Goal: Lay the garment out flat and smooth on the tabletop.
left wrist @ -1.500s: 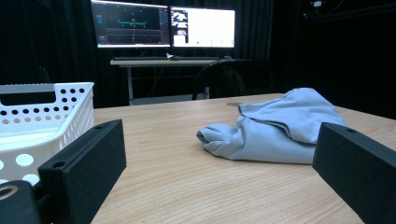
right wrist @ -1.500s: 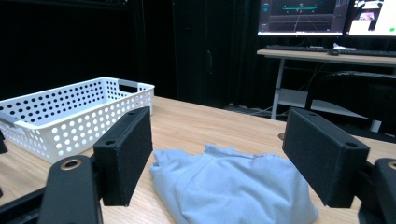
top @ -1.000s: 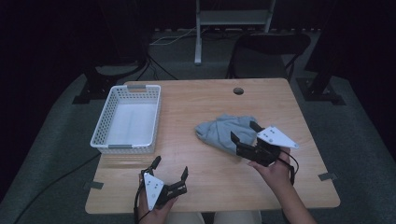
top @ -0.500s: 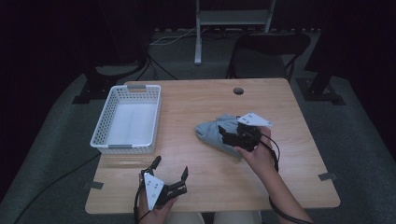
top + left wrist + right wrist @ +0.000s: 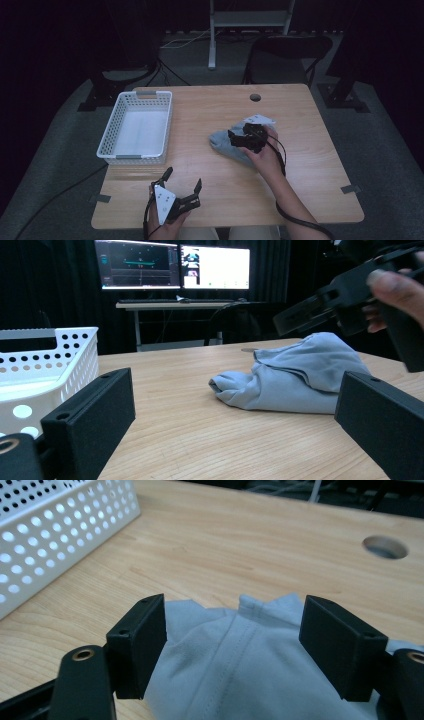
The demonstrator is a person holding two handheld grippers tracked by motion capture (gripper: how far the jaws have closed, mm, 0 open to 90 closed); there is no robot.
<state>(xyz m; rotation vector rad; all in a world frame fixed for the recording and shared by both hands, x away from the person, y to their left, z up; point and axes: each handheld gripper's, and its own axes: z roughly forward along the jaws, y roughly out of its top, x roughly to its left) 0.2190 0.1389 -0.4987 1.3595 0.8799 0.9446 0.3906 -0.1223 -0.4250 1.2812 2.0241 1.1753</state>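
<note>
A crumpled light-blue cloth (image 5: 222,143) lies on the wooden table (image 5: 210,107), right of centre. My right gripper (image 5: 235,137) is low over it, pointing left. In the right gripper view the jaws straddle the cloth (image 5: 240,665) and my right gripper (image 5: 232,635) is open; its jaws have just been closing a little, and the pads do not press on the fabric. My left gripper (image 5: 183,178) rests near the front edge, open and empty. From the left gripper view (image 5: 235,415) the cloth (image 5: 295,377) lies ahead, with the right gripper (image 5: 320,310) above it.
A white perforated basket (image 5: 135,156) stands empty at the table's left; its wall shows in both gripper views (image 5: 75,350) (image 5: 50,535). A cable hole (image 5: 255,97) sits near the far edge. A chair and a stand are behind the table, and monitors (image 5: 175,265) glow farther back.
My right gripper has moved left and down, from the cloth's right side onto the cloth. The left gripper has kept still.
</note>
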